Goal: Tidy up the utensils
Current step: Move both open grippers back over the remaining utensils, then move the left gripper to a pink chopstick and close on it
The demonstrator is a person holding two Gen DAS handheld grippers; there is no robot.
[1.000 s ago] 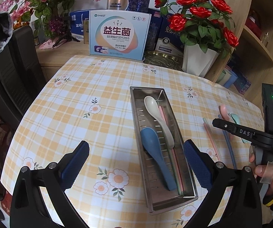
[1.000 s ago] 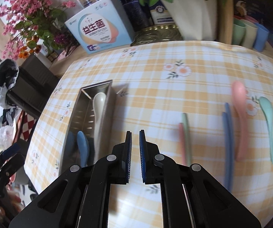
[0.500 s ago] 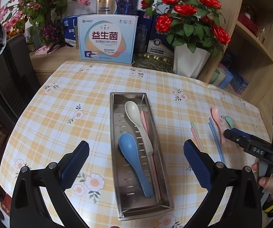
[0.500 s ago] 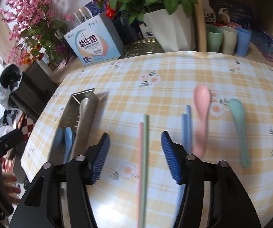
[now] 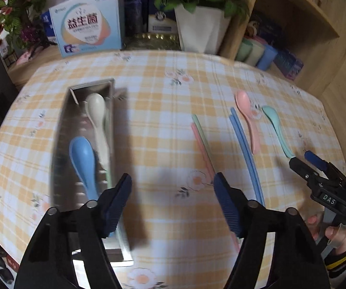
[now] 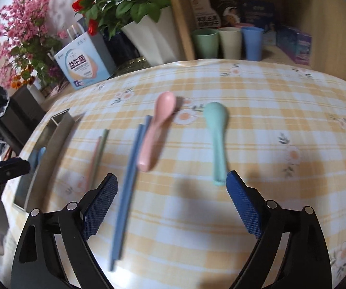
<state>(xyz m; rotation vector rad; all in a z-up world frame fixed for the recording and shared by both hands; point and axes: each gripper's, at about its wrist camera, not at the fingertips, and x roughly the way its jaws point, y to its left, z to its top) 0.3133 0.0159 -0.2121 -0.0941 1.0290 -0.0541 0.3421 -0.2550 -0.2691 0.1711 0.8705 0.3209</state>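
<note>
Steel tray (image 5: 59, 144): left on the checked tabletop (image 5: 163, 110), holding a white spoon (image 5: 98, 118) and a blue spoon (image 5: 82, 159).
Left gripper (image 5: 173, 192): jaws part open and just closing in, empty; pink and green chopsticks (image 5: 201, 142) run under its right jaw.
Right gripper (image 6: 171, 192): jaws wide (just opened), empty; blue chopsticks (image 6: 129, 173) and pink spoon (image 6: 156, 130) lie between them, mint spoon (image 6: 217, 139) ends at the right jaw.
Writing: "DAS" on the right gripper; box (image 5: 88, 31) print in Chinese.

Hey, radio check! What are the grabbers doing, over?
Left gripper jaws just narrowed, empty. Right gripper jaws just widened, empty. Blue chopsticks, pink spoon, green spoon lie outside the tray. Nothing blocking.
</note>
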